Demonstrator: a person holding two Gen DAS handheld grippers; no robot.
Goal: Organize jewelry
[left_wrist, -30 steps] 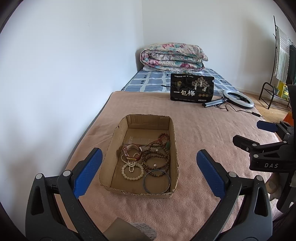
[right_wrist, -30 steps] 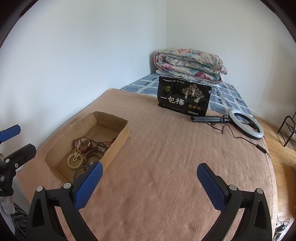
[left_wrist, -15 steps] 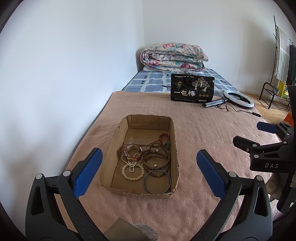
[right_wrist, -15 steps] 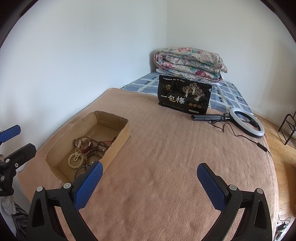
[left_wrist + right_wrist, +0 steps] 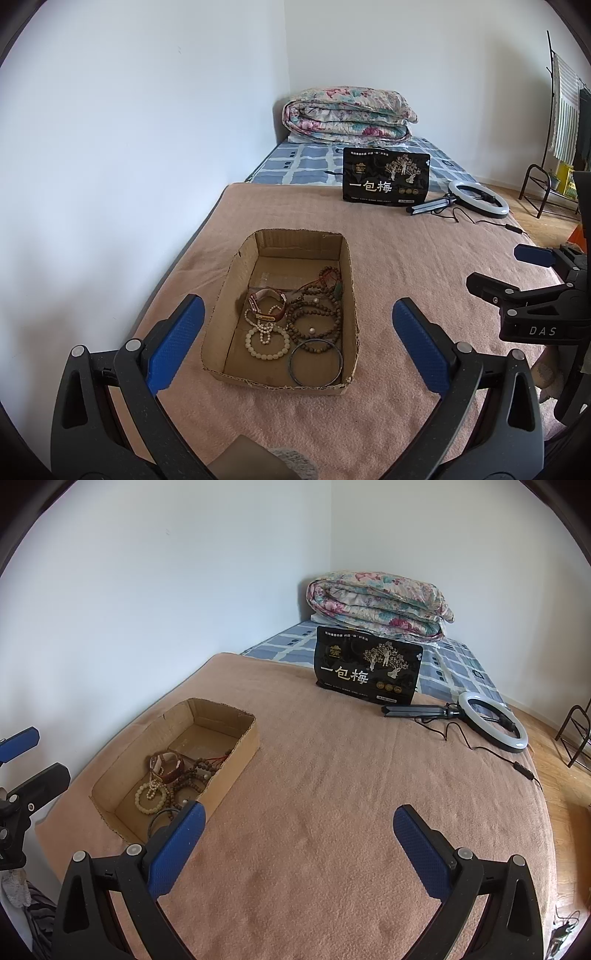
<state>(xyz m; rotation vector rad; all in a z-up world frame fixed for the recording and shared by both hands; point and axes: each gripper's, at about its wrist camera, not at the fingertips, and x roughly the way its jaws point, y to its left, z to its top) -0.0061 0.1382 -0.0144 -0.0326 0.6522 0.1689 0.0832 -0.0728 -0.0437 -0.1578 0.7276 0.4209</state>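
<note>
A shallow cardboard box [image 5: 343, 258] [image 5: 243, 742] lies on the pink blanket and holds a tangle of jewelry. Inside are a cream bead bracelet [image 5: 266, 342] [image 5: 150, 797], brown wooden bead strands [image 5: 314, 318] [image 5: 195, 771], a dark bangle [image 5: 316, 362] and a red-strapped watch [image 5: 267, 304] [image 5: 168, 766]. My left gripper [image 5: 297, 341] hangs open just in front of and above the box, nothing between its fingers. My right gripper [image 5: 299, 843] is open too, over bare blanket to the right of the box. It also shows in the left wrist view as the right gripper [image 5: 517, 273] at the far right.
A black printed pouch [image 5: 386, 180] [image 5: 367, 670] stands at the blanket's far end. A ring light on a folded tripod [image 5: 476, 197] [image 5: 491, 725] with its cable lies beside it. A folded floral quilt [image 5: 347, 114] sits by the wall. A white wall runs along the left.
Both views have shifted only slightly; the right gripper drifted a little, the ring light sliding right in its view. Both grippers stay open, and nothing in the box has moved.
</note>
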